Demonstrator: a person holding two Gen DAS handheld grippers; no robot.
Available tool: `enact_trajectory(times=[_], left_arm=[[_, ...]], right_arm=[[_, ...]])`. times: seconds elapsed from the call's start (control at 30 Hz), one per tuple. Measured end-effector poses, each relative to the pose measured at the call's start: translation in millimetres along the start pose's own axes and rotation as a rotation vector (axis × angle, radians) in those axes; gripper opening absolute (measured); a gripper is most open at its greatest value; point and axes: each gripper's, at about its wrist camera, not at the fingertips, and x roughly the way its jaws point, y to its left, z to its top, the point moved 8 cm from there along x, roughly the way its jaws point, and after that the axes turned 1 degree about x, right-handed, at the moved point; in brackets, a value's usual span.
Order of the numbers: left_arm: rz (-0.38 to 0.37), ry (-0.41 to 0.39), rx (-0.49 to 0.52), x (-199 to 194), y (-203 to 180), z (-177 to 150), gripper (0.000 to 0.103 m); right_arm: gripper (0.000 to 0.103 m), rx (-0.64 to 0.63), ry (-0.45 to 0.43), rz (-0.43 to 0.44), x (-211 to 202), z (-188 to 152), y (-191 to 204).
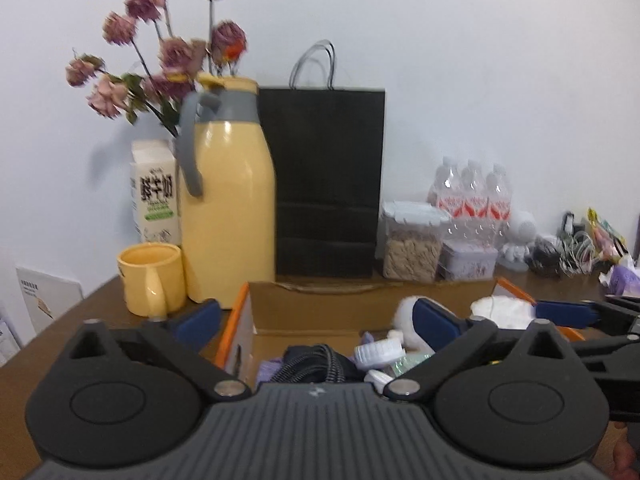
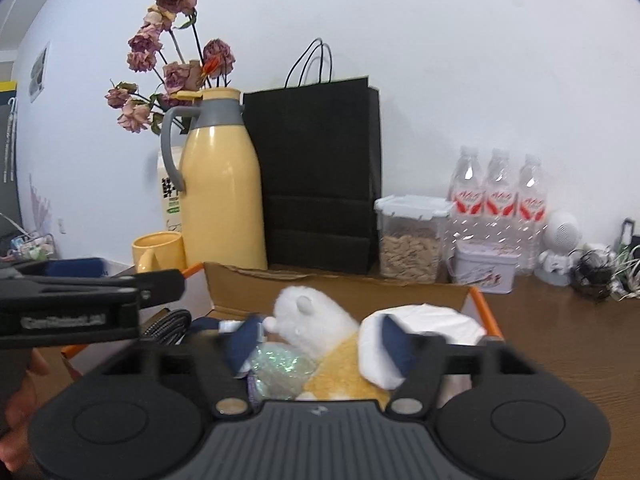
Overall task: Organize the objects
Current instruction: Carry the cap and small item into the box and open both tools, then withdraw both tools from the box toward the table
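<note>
We hold both grippers over the open cardboard box [image 1: 320, 304], which we take as our landmark on the brown table [image 2: 560, 320]. Our left gripper [image 1: 316, 320] has its fingers spread wide and holds nothing: one blue pad [image 1: 200, 318] hangs outside the box's orange-edged left wall, the other sits above the contents. Our right gripper [image 2: 320, 340] also stands with its fingers apart, nothing pressed between them; its pads flank the white and yellow plush toy [image 2: 316, 320] that lies inside the box.

Inside the box, beside the toy, we see a white bundle [image 2: 432, 320] toward the right wall, a shiny crinkled packet [image 2: 276, 368] nearer to us, a small white bottle [image 1: 376, 350] and a black ribbed cord [image 1: 316, 360] toward the left side.

Behind the box a black paper bag [image 1: 328, 184] stands upright against the wall. Left of it, just behind the box's left corner, stands a yellow jug [image 1: 228, 200] with a grey handle, with a yellow mug [image 1: 150, 278] in front of it and a carton [image 1: 156, 196] behind. Dried pink flowers [image 1: 160, 48] rise above the jug. Behind the box's right corner we see a clear container [image 2: 412, 236] of grain, a small tin [image 2: 486, 266], three water bottles [image 2: 498, 192] and a white figurine [image 2: 560, 248].
</note>
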Motion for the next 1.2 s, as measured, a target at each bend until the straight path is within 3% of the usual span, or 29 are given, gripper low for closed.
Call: enact_trajectory(times=[0.13,0.33,0.67,0.97,1.2], left_arm=[[0.009,-0.007,-0.019,-4.1,3.9,3.5,0.103],[0.013,-0.015,-0.031,-9.6,5.9,4.3,0.103],[0.011,-0.04,-0.018,-44.6,-0.3,-6.6,0.103],[0.007,0.008,0.007,-79.4,0.3,-39.0,0.103],[0.004,0.08,0.001,-82.0,0.9,-65.3,0.103]], right_arm=[[0.103,-0.01,-0.008,-0.044,-10.3,0.4,-4.3],[0.103,0.018,0.002,-0.073,-17.4,-1.1,-16.8],[0.103,0.023,-0.024,-0.108,-62.3,-7.9,-25.7],[0.103,0.01,0.091,-0.146,-98.3,-53.3,-46.0],[0.103,0.021,0.203,-0.143,-94.4,-82.2,-58.1]])
